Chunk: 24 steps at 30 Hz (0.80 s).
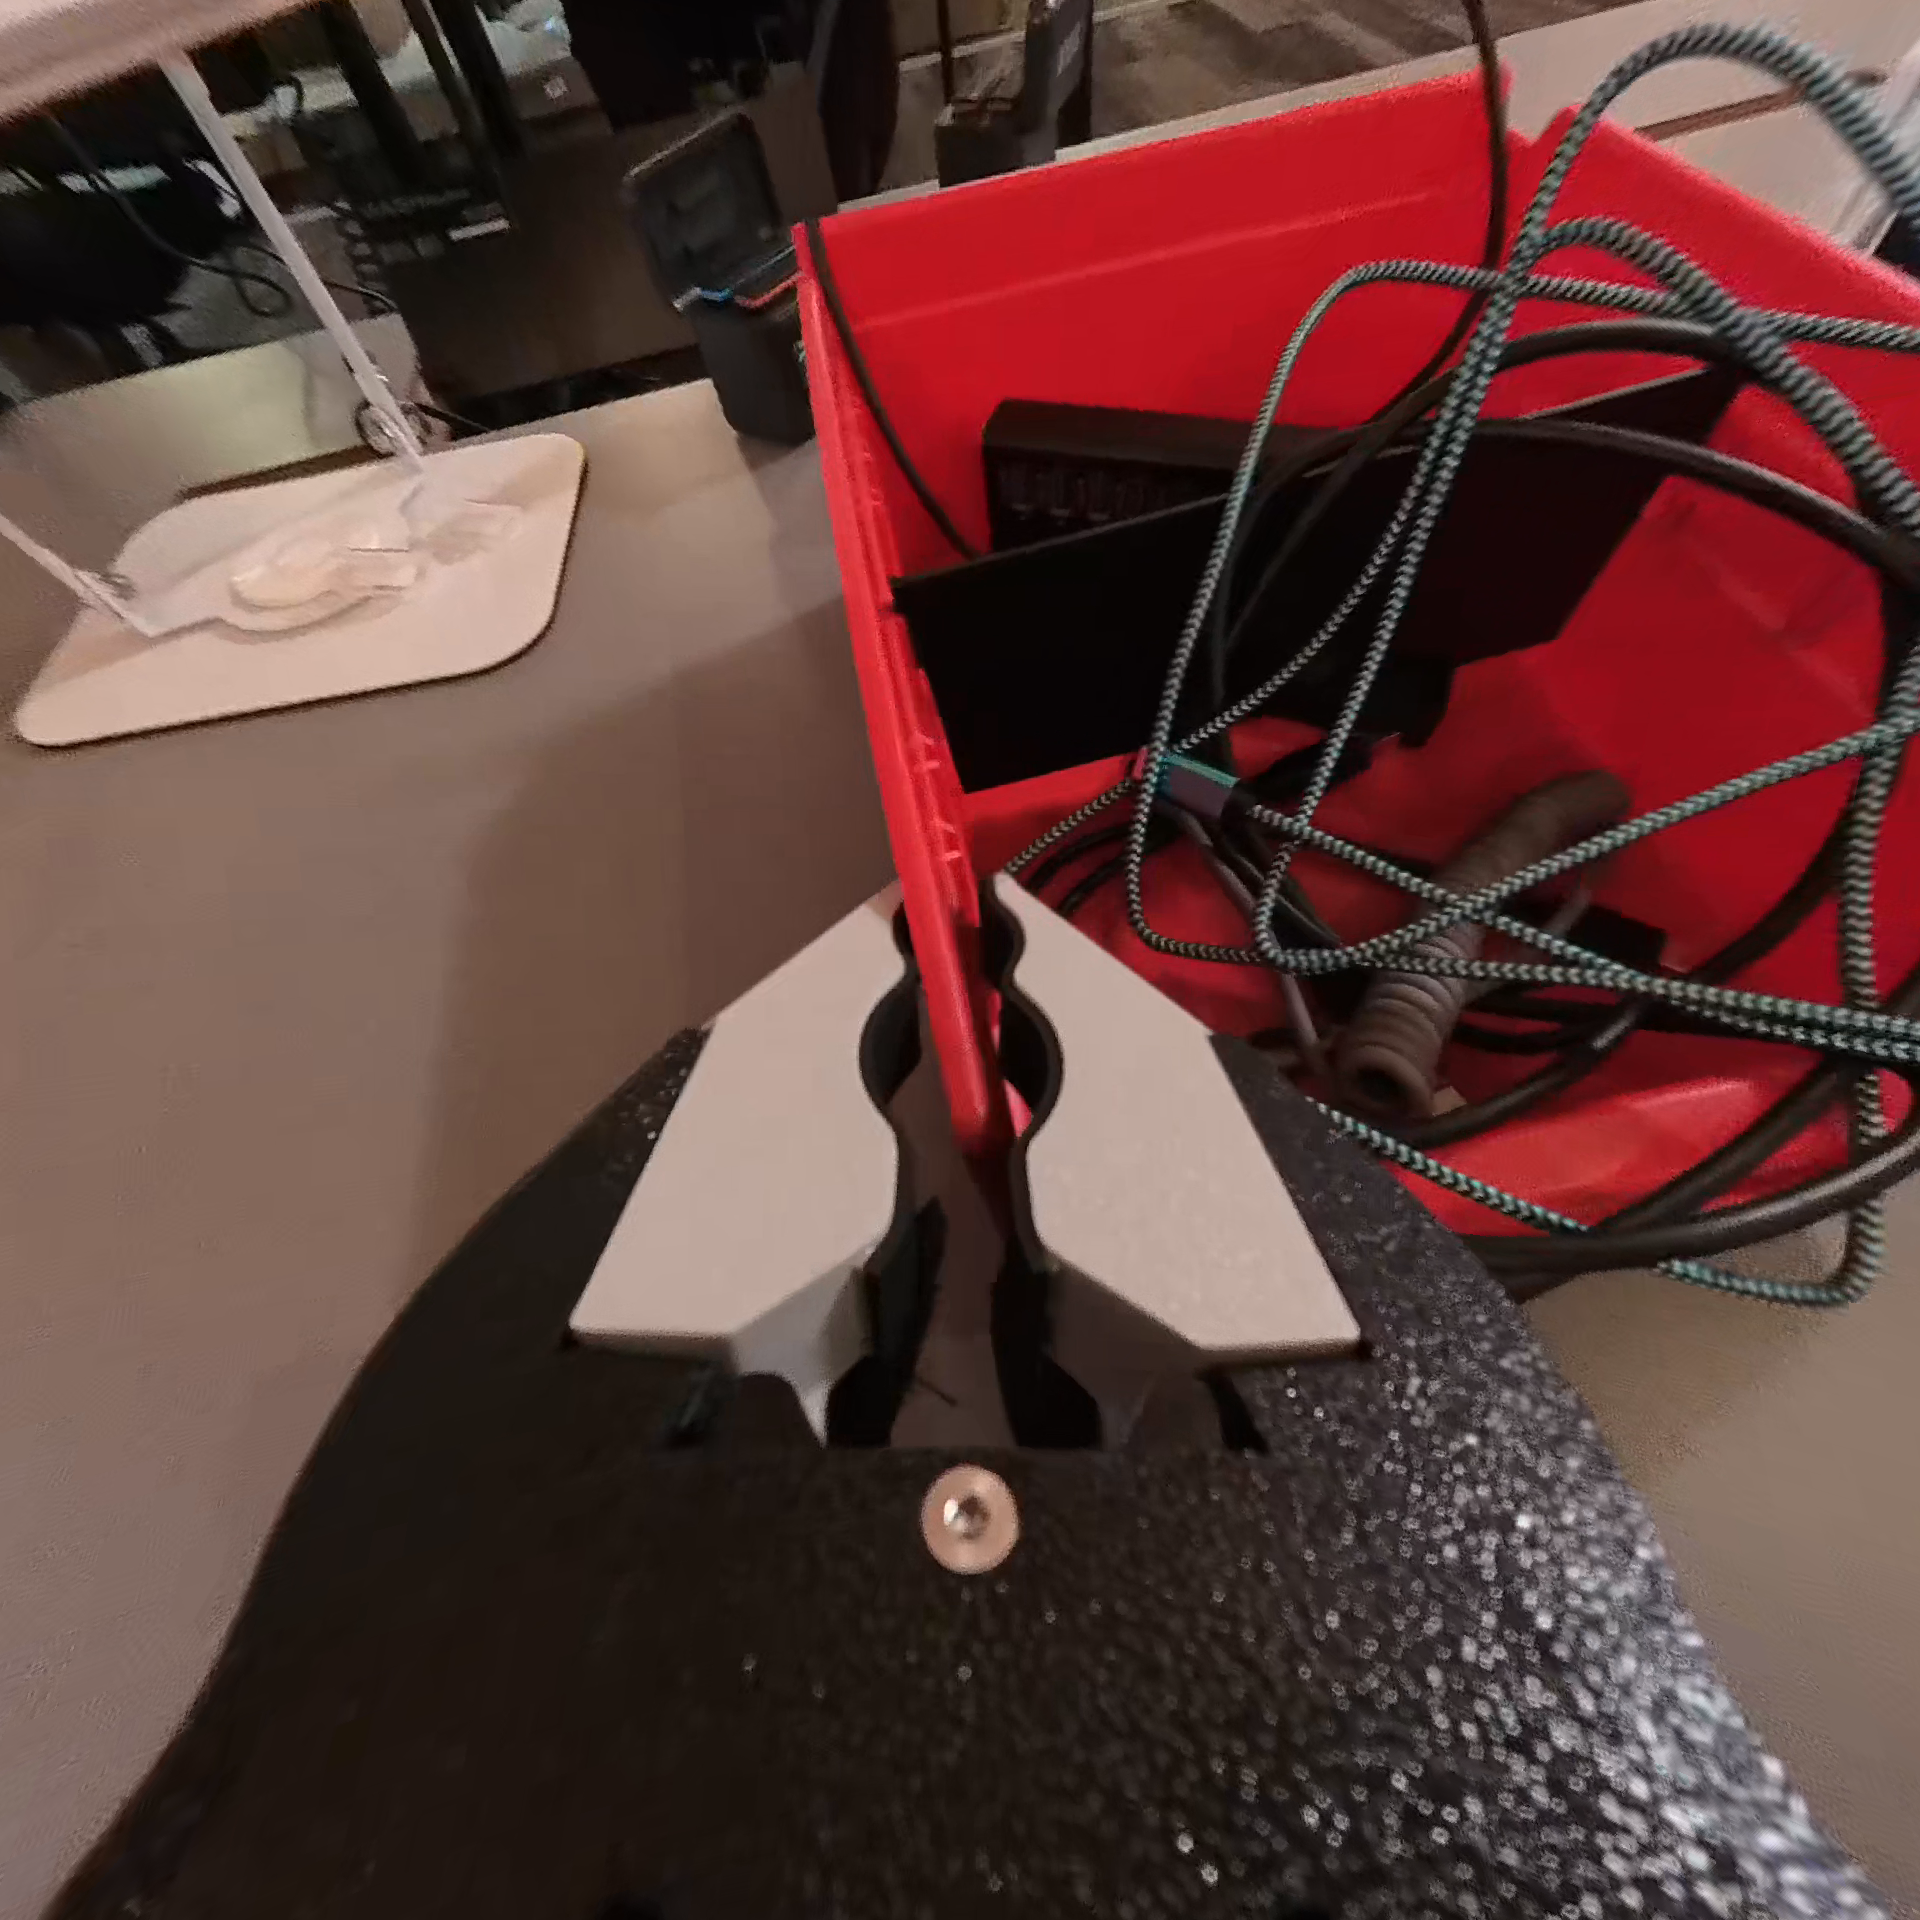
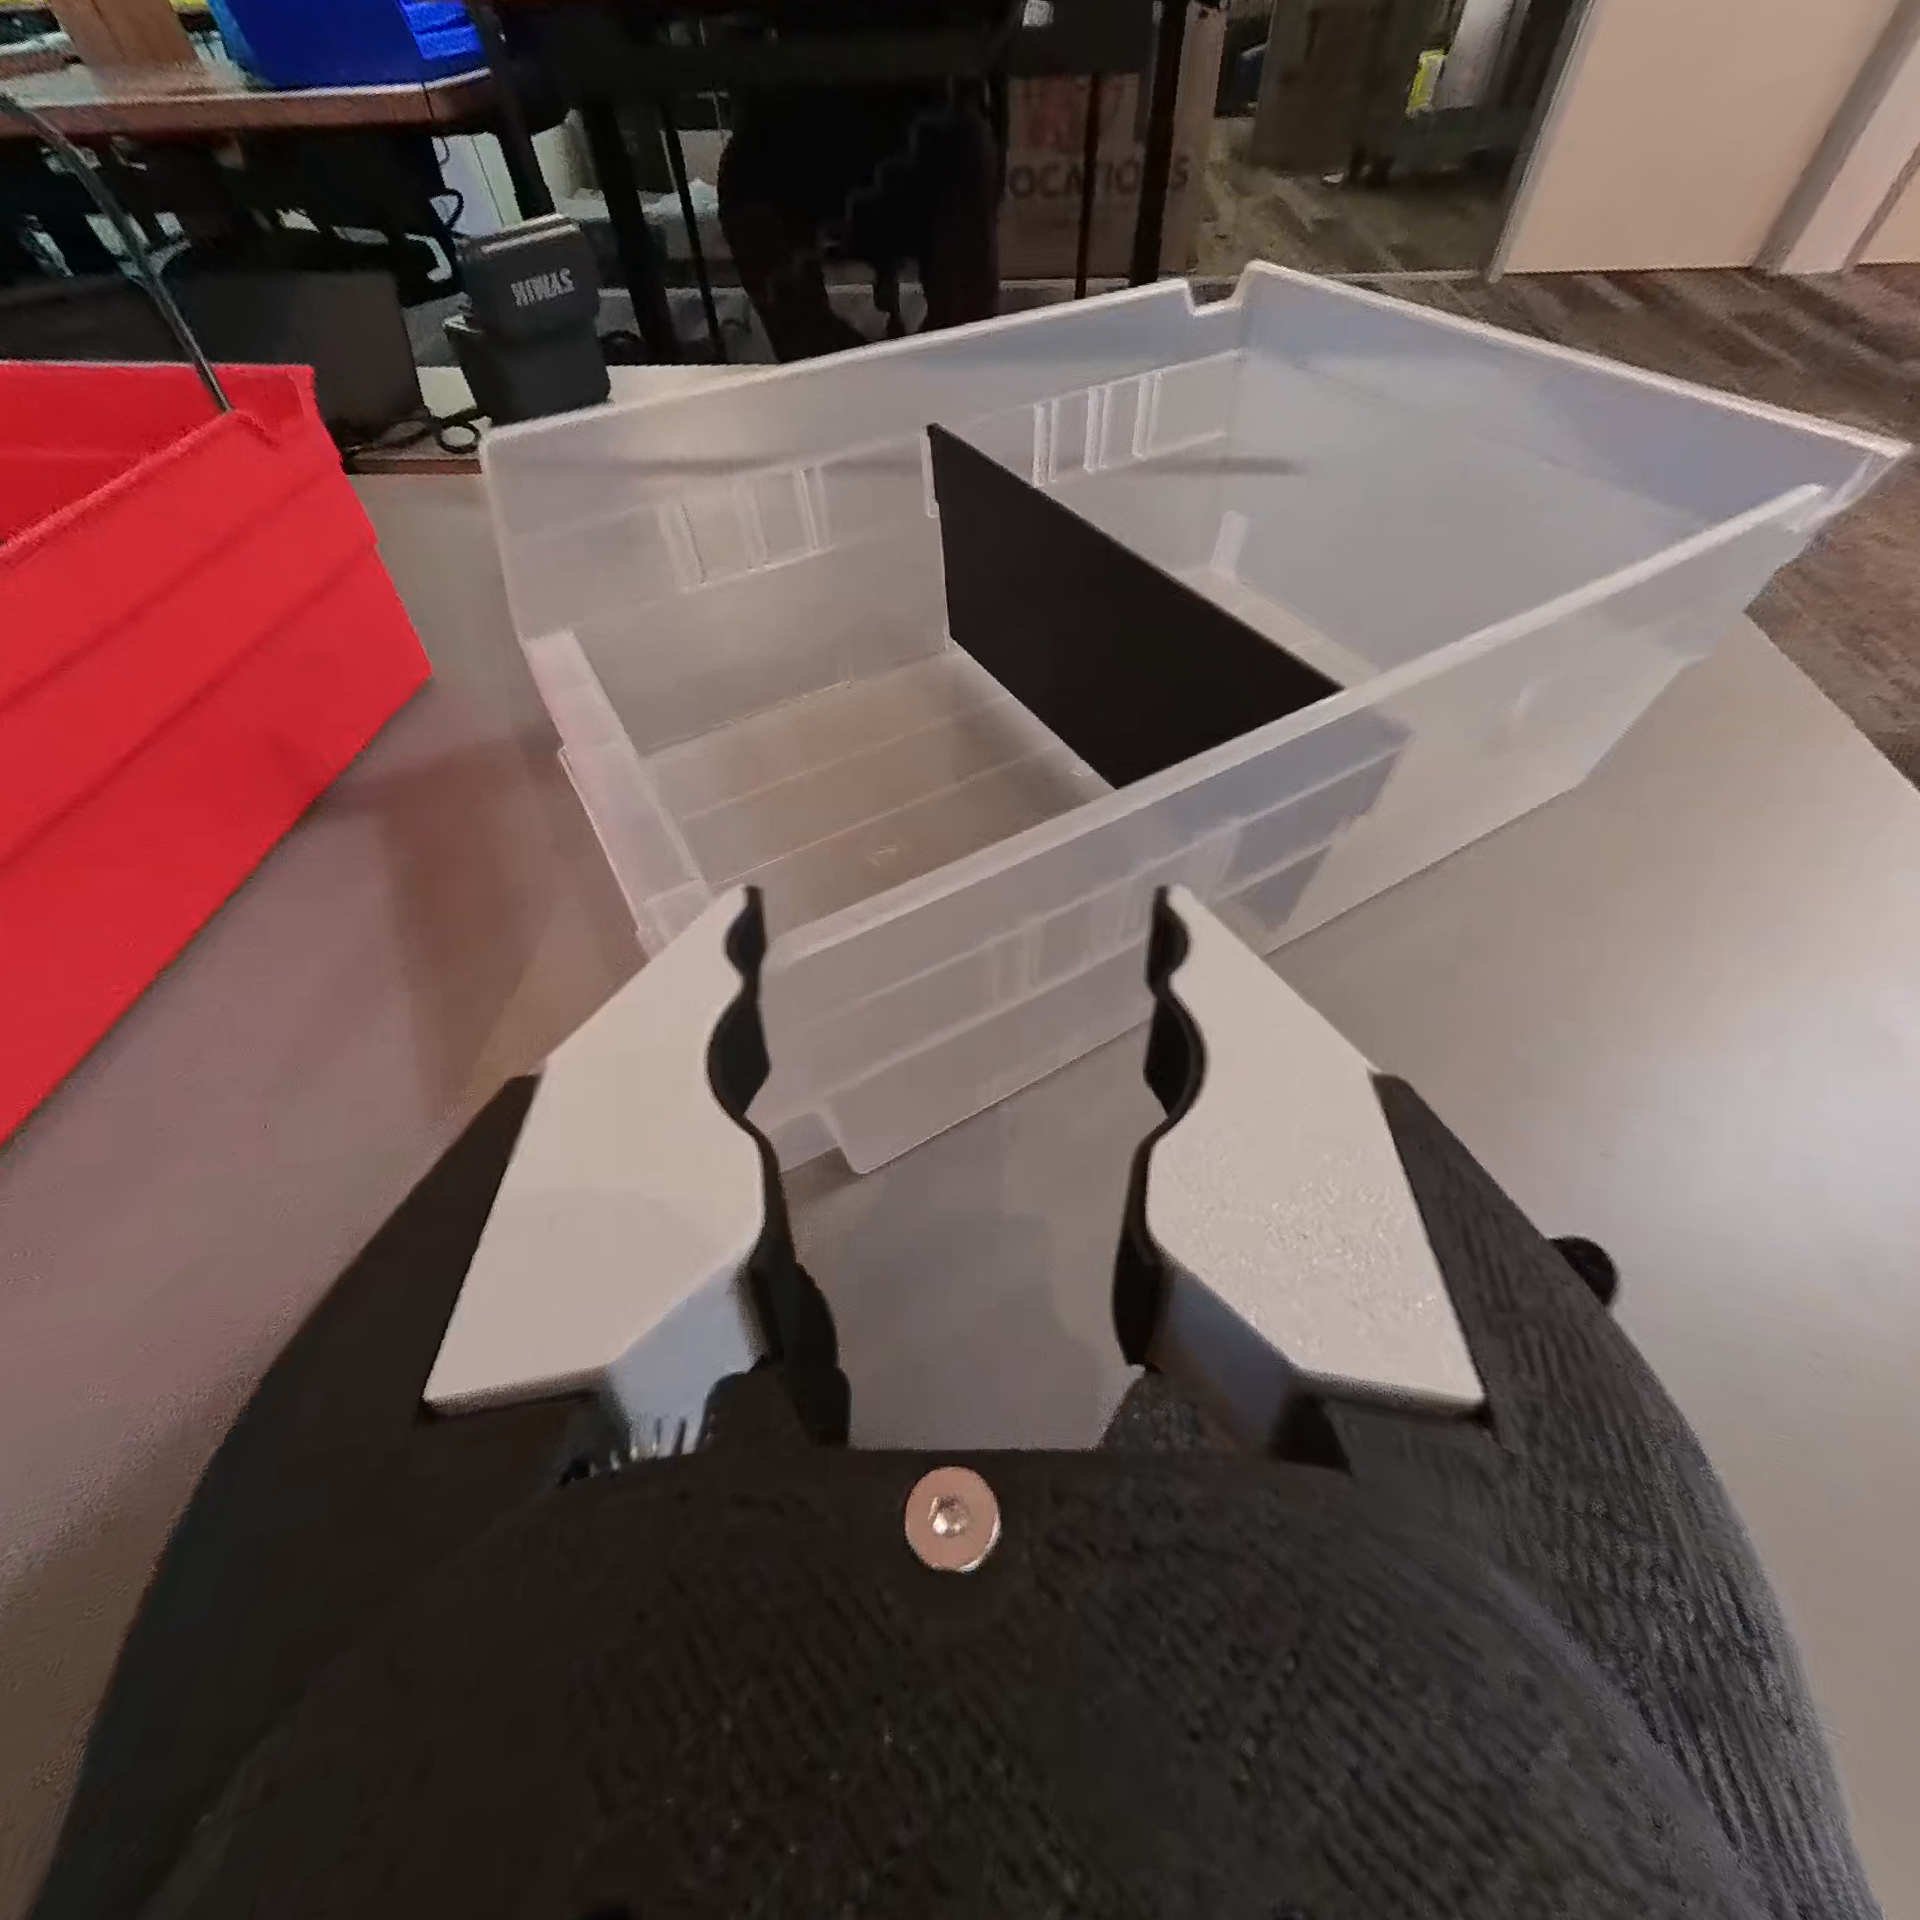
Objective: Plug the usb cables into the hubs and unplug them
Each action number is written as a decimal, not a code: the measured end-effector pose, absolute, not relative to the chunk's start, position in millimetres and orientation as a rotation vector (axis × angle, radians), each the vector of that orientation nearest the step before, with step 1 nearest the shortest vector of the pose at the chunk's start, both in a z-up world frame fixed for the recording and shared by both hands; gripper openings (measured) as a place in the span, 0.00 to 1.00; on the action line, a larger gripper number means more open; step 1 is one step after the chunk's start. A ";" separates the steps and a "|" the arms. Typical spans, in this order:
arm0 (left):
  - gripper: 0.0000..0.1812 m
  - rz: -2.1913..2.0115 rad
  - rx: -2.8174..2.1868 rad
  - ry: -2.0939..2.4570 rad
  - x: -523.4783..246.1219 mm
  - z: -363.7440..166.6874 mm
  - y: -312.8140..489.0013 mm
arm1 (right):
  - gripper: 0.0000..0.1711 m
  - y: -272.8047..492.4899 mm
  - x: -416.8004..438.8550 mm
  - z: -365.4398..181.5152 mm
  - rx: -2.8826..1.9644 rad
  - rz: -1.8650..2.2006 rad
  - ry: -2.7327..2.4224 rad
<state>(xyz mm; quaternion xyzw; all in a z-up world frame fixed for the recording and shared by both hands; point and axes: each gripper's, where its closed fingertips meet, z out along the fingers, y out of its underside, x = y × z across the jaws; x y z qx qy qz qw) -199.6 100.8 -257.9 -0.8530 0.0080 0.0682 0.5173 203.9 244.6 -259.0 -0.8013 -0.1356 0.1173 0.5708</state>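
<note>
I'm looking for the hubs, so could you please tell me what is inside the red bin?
The red bin holds tangled braided cables, black cables, a black divider and a black box behind it. The floor beneath the tangle is hidden.

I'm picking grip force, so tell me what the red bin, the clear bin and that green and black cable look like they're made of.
Red bin: seemingly rigid moulded plastic, matte, thin wall with ribbed rim.
Clear bin: translucent frosted plastic, the table shows through; its black divider looks like flat opaque plastic.
Green and black cable: likely braided fabric sleeve, with a woven pattern and no gloss.
</note>
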 end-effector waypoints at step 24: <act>0.01 0.091 -2.055 -0.199 -337.6 -256.0 26.7 | 0.02 229.7 351.8 -259.6 -1.880 0.332 -0.415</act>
